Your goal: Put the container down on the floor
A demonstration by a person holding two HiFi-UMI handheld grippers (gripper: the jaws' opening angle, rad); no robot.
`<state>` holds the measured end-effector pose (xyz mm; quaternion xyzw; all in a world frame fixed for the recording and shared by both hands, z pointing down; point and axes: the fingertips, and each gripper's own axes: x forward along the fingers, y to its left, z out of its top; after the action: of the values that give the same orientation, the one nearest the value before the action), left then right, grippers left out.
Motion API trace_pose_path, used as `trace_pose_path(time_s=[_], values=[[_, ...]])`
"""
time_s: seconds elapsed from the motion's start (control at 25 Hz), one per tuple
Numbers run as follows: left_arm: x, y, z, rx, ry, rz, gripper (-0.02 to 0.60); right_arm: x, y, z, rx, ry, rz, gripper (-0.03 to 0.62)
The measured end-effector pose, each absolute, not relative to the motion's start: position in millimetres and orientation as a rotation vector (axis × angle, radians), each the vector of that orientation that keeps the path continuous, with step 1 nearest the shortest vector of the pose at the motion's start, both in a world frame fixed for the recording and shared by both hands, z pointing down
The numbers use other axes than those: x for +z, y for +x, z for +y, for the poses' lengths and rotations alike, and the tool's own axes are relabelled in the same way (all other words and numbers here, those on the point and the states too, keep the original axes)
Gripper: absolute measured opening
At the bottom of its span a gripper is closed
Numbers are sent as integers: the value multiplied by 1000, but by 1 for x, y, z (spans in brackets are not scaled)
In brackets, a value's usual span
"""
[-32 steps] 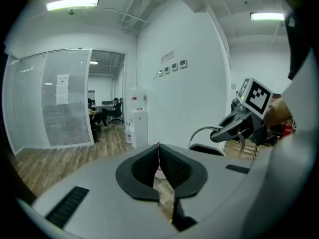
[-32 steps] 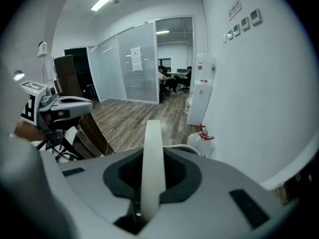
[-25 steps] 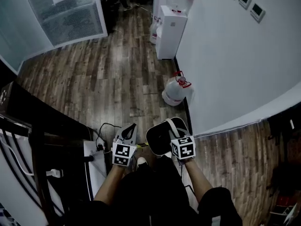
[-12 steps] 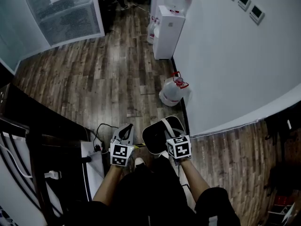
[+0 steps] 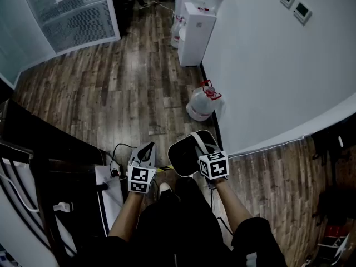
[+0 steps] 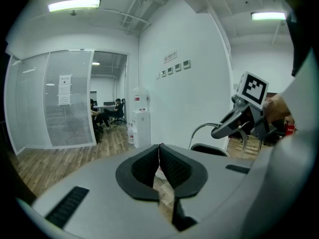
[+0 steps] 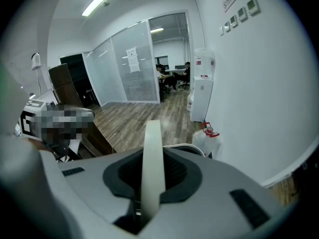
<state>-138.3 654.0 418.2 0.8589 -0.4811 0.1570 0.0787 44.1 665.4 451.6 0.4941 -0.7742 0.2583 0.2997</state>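
A dark round container [image 5: 183,157] with a white bail handle [image 5: 198,141] hangs in front of me, above the wood floor [image 5: 128,88]. My right gripper [image 5: 203,151] is shut on that handle. In the right gripper view the white handle [image 7: 152,163] runs straight up between the black pads, and the container's rim [image 7: 185,147] shows behind it. My left gripper [image 5: 147,152] is just left of the container, jaws shut on nothing [image 6: 159,147]. From it I see the right gripper [image 6: 238,122] and the container's rim [image 6: 209,149].
A water jug with a red cap [image 5: 201,103] lies on the floor by the white wall [image 5: 267,71]. A white water dispenser [image 5: 192,33] stands farther back. A glass partition [image 5: 72,15] is at the far left, a dark desk [image 5: 50,143] and cables [image 5: 118,151] near my left.
Both grippers and the hanging container have drifted slightly forward along the floor. The right gripper's hold on the handle is unchanged, and the left jaws stay shut.
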Motion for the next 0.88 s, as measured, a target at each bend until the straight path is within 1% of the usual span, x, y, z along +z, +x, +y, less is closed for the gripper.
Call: trace_pose_path(time_s=[0.44, 0.88], values=[[423, -127, 633, 498, 2564, -1429, 15, 467, 47, 658, 759, 1275, -2038, 63], [440, -109, 557, 565, 2574, -1358, 15, 485, 50, 586, 839, 1261, -2033, 63]])
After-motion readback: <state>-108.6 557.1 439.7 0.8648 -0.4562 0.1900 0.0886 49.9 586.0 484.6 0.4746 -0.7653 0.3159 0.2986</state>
